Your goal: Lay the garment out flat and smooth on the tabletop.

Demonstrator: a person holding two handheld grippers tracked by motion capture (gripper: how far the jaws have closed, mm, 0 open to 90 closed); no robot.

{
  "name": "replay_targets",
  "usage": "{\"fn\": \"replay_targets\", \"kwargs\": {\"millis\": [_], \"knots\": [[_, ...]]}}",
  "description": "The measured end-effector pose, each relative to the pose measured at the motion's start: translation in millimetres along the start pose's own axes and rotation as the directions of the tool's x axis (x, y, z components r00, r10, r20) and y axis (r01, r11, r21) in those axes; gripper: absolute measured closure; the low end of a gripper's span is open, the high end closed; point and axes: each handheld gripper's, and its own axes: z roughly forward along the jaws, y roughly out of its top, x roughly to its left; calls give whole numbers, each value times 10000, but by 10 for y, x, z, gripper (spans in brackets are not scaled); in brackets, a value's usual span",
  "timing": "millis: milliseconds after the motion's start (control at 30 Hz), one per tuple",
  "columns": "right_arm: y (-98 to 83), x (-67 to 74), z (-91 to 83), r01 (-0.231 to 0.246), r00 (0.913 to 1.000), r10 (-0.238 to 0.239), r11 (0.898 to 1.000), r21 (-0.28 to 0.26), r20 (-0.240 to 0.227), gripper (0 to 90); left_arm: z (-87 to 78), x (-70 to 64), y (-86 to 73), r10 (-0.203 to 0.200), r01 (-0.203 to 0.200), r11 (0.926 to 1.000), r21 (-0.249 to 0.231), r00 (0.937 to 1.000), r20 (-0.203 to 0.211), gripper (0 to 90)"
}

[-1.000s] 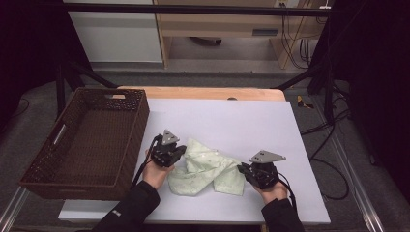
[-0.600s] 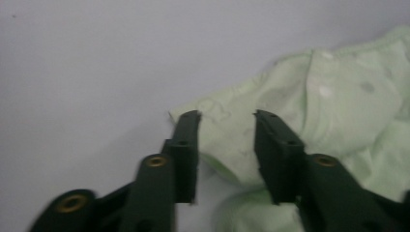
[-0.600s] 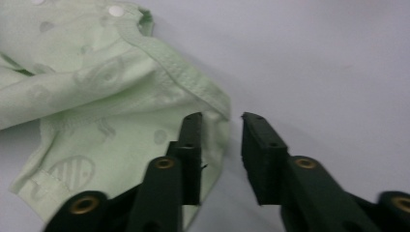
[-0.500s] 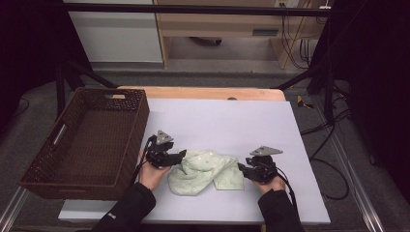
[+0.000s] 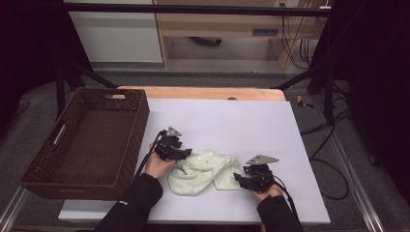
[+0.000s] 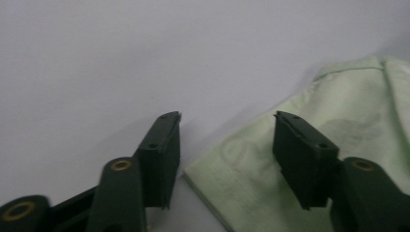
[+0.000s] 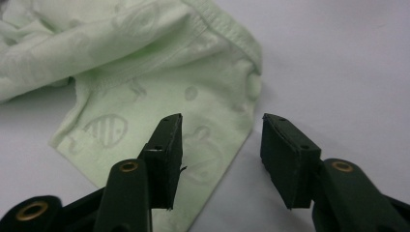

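Two open tongs, fish print on green garment [image 7: 145, 82] close up

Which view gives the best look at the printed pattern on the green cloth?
The right gripper view: the cloth lies close there, its fish prints and stitched hem sharp. The left gripper view catches a blurred corner with faint marks. The high view shows the whole crumpled cloth, its pattern too small to read.

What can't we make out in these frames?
- Light green garment, high view: bunched, so its type and underside are hidden by its own folds.
- Garment corner, left gripper view: cut off by the bottom edge.
- Wicker basket: the near wall hides part of its floor.
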Motion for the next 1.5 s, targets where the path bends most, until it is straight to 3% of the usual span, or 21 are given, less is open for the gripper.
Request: {"fn": "replay_targets", "kwargs": {"millis": [100, 133, 167, 233, 333, 367, 467, 600, 800, 900, 1000, 1100, 1200, 1300, 1367, 1400, 1500], "knots": [[-1, 53, 8, 159, 9998, -160, 9999, 22, 154, 578, -7, -24, -2, 116, -115, 9999, 102, 9999, -119, 506], [-1, 67, 8, 177, 9995, -178, 9998, 41, 243, 630, -7, -24, -2, 116, -115, 9999, 102, 9999, -119, 569], [2, 80, 7, 193, 9994, -195, 9998, 72, 281, 671, -18, -19, -5, -222, 219, 9996, 160, 9996, 168, 611], [6, 101, 6, 271, 9991, -275, 9996, 125, 313, 739, -33, -36, -10, -30, 26, 9996, 282, 9999, 133, 682], [14, 104, 8, 279, 9996, -278, 9994, 205, -26, 867, -48, -65, -23, -104, 101, 9991, 420, 9999, 80, 792], [17, 99, 8, 242, 9995, -237, 9994, 246, -219, 886, -54, -66, -24, -185, 182, 9988, 459, 9998, 58, 811], [31, 92, -4, 269, 9996, -267, 9995, 138, -114, 897, -76, -71, -38, -193, 188, 9986, 503, 9998, 93, 865], [70, 45, -88, 182, 9997, -185, 9996, -229, -148, 900, -172, -87, -46, -33, 33, 10000, -2, 9998, -188, 877], [192, -46, -289, 198, 9998, -189, 9944, -1041, 101, 900, -520, -93, 14, -10, -67, 9926, -1211, 9980, -636, 880], [288, -80, -359, 401, 9982, -333, 9886, -1452, 492, 900, -807, -80, 71, -328, 77, 9733, -2296, 9939, -1057, 880], [453, -160, -376, 351, 9976, -221, 9784, -2039, 655, 900, -902, -37, 122, -618, 163, 9609, -2764, 9857, -1570, 879], [644, -240, -300, 143, 9988, -19, 9658, -2587, 483, 900, -870, 33, 181, -867, 275, 9565, -2903, 9774, -1930, 878], [880, -313, -150, 210, 9977, -7, 9533, -3013, 672, 898, -765, 139, 262, -1139, 441, 9560, -2901, 9668, -2285, 876], [1073, -397, 2, 303, 9928, 78, 9489, -3142, 1191, 857, -659, 266, 302, -1791, 1046, 9503, -2932, 9541, -2400, 860], [1134, -457, 60, -44, 9895, 497, 9487, -3161, 1354, 749, -612, 337, 295, -2363, 1686, 9439, -2840, 9455, -2241, 733], [1137, -475, 58, -112, 9882, 599, 9465, -3225, 1413, 691, -609, 345, 287, -2475, 1818, 9420, -2820, 9440, -2183, 664], [1097, -480, -39, -315, 9904, 733, 9448, -3260, 1168, 581, -652, 321, 244, -2370, 1829, 9419, -2818, 9563, -1714, 507]]}}
